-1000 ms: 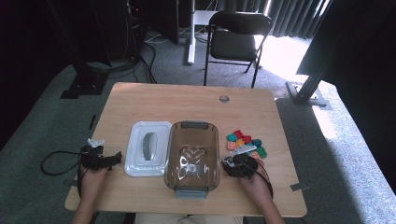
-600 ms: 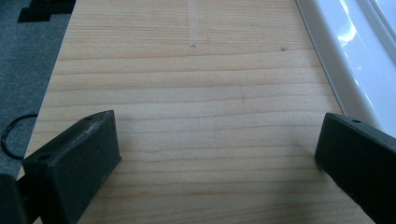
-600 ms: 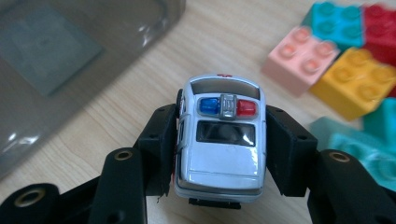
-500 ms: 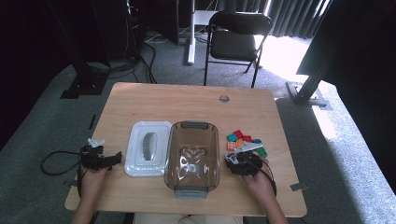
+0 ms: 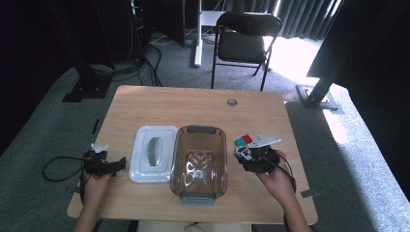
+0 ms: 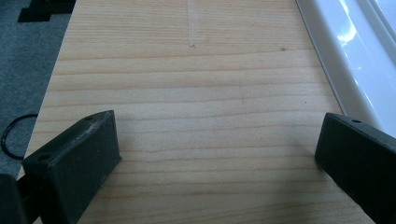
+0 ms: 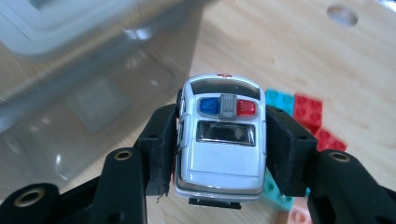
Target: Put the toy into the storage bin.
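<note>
My right gripper [image 7: 219, 154] is shut on a white toy police car [image 7: 222, 140] with a blue and red light bar, its pads pressing on the car's two sides. In the high view that right gripper [image 5: 244, 155] hangs above the table just right of the clear plastic bin [image 5: 199, 159], with the car [image 5: 243, 153] in its jaws. Coloured toy bricks [image 7: 306, 112] lie on the table below the car. My left gripper [image 6: 219, 154] rests on the wood with its jaws wide open and nothing between them; the high view shows this left gripper [image 5: 121, 162] beside the white lid [image 5: 153, 153].
The wooden table [image 5: 193, 108] has a small round hole [image 5: 232, 102] near its far edge. A black folding chair [image 5: 244, 36] stands behind the table. A black cable [image 5: 58, 166] loops off the table's left side.
My right gripper has risen off the table with the toy car in it and now hides most of the bricks. The left hand has stayed where it was.
</note>
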`<control>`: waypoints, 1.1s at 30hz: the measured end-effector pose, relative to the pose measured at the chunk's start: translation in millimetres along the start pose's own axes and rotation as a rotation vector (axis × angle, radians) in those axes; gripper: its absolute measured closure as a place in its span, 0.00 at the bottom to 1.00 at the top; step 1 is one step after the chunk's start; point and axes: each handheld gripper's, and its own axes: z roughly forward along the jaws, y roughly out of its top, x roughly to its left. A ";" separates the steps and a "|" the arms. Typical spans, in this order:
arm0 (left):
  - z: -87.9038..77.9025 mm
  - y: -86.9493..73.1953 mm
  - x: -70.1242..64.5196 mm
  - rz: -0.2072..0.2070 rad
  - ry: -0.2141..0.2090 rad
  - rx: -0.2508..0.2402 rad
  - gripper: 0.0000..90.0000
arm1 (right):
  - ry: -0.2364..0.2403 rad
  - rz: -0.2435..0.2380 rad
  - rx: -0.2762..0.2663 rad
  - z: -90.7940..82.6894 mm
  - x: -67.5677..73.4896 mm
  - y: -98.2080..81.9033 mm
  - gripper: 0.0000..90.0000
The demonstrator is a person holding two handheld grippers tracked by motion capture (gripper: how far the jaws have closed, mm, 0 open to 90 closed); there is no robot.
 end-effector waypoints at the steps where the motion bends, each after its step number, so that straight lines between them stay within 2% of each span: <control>1: 0.0 0.0 0.0 0.000 0.000 0.000 0.00 | 0.007 -0.010 -0.010 -3.7 0.4 4.6 0.54; 9: -0.2 -0.3 -0.3 -0.003 -0.002 -0.002 0.01 | 0.049 -0.081 -0.062 -22.3 9.8 34.4 0.54; 13: -0.8 -0.8 0.0 0.001 -0.007 -0.001 0.01 | 0.108 -0.112 -0.079 -26.3 17.4 46.7 0.53; 15: -1.9 -1.3 1.1 0.011 -0.013 0.001 0.01 | 0.133 -0.126 -0.084 -26.1 22.6 51.5 0.53; 18: -8.9 -0.4 1.6 0.051 -0.031 -0.014 0.01 | 0.175 -0.151 -0.084 -23.9 30.3 57.2 0.53; 20: -17.3 2.5 -2.8 0.091 -0.068 -0.068 0.01 | 0.210 -0.169 -0.080 -21.8 36.5 61.4 0.53; 22: -23.1 6.7 -9.6 0.124 -0.126 -0.096 0.01 | 0.237 -0.190 -0.073 -18.1 42.2 65.3 0.53; 23: -26.3 9.1 -16.8 0.172 -0.163 -0.111 0.01 | 0.246 -0.195 -0.068 -16.4 44.0 66.8 0.53; 24: -28.2 10.3 -22.1 0.200 -0.178 -0.125 0.01 | 0.262 -0.206 -0.060 -13.1 47.1 68.9 0.53; 29: -37.0 18.6 -63.9 0.382 -0.338 -0.177 0.01 | 0.301 -0.247 -0.031 -2.8 58.3 73.0 0.53; 33: -39.4 25.6 -93.0 0.477 -0.438 -0.192 0.01 | 0.335 -0.270 -0.014 3.0 65.7 74.3 0.53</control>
